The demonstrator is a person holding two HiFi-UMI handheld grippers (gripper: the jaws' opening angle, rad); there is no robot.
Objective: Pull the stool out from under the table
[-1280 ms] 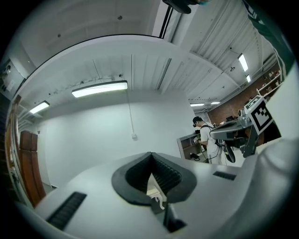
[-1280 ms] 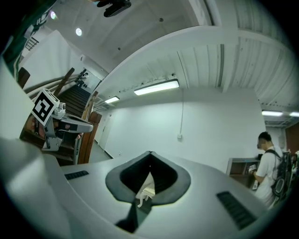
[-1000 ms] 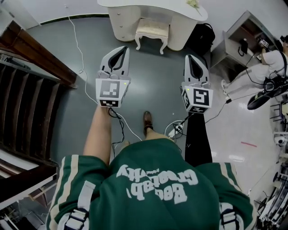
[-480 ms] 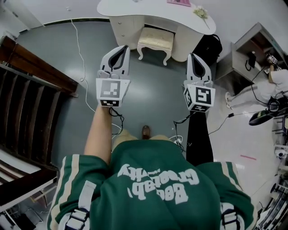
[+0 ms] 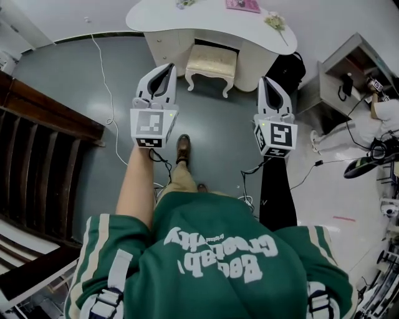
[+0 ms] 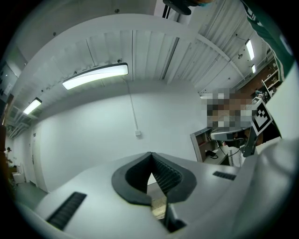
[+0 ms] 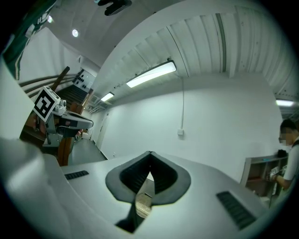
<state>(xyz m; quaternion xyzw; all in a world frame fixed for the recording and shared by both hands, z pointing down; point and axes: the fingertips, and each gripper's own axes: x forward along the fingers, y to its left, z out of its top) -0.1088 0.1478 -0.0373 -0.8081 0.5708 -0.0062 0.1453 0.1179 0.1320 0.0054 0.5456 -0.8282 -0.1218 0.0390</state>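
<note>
A cream cushioned stool (image 5: pixel 212 61) with white curved legs stands partly tucked under a white curved table (image 5: pixel 187 19) at the top of the head view. My left gripper (image 5: pixel 168 66) is held out level, its tip just left of the stool's near corner and apart from it. My right gripper (image 5: pixel 265 80) hangs to the stool's right, near the table's side. Both are shut with nothing between the jaws. In the left gripper view the shut jaws (image 6: pixel 150 155) point at a white wall; a sliver of the stool's cushion (image 6: pixel 159 206) shows below them. The right gripper view (image 7: pixel 150 153) shows the same.
A dark wooden stair rail (image 5: pixel 50 118) runs along the left. A white cable (image 5: pixel 106 81) trails over the grey floor. A black bag (image 5: pixel 288 65) sits right of the table, beside a grey cabinet (image 5: pixel 349 68) and another person (image 5: pixel 383 109). My shoe (image 5: pixel 182 147) is forward.
The table and stool have come nearer in the head view as the person walked forward; one foot has stepped ahead. Both grippers kept their pose and stayed shut.
</note>
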